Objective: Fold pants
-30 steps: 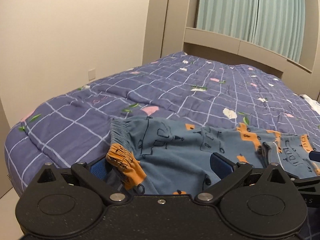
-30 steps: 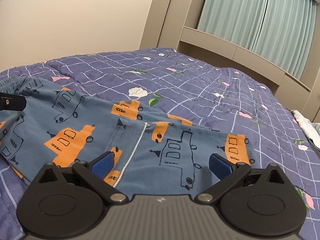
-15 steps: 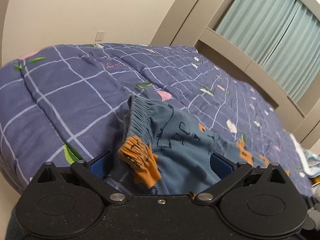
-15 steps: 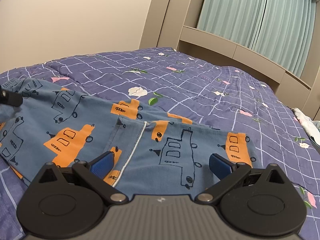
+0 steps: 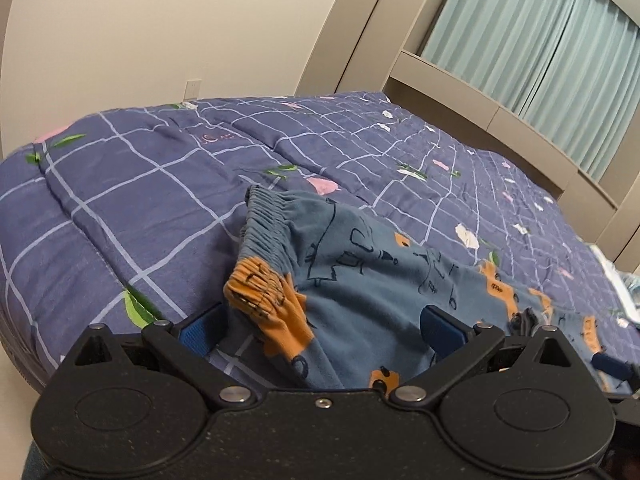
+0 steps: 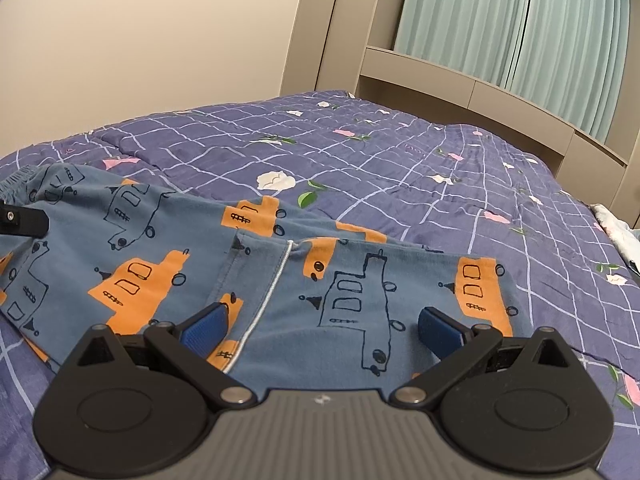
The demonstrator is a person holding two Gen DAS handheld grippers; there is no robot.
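Blue pants (image 5: 368, 280) printed with orange and outlined cars lie on the bed. In the left wrist view the gathered waistband (image 5: 268, 232) is bunched up with an orange fold just in front of my open left gripper (image 5: 320, 326). In the right wrist view the pants (image 6: 160, 248) lie fairly flat, folded lengthwise, with the leg ends and a white seam line between the fingers of my open right gripper (image 6: 320, 322). The tip of the left gripper (image 6: 20, 220) shows at the left edge there.
The bed has a purple checked quilt (image 5: 160, 168) with flower prints. Its near left edge drops off (image 5: 16, 344). A beige headboard shelf (image 6: 480, 96) and teal curtains (image 6: 520, 32) stand behind. A pale cloth (image 6: 624, 236) lies at the far right.
The left gripper has tilted and swung left, so the waistband end now sits more central and raised. The right gripper has held almost still over the leg ends.
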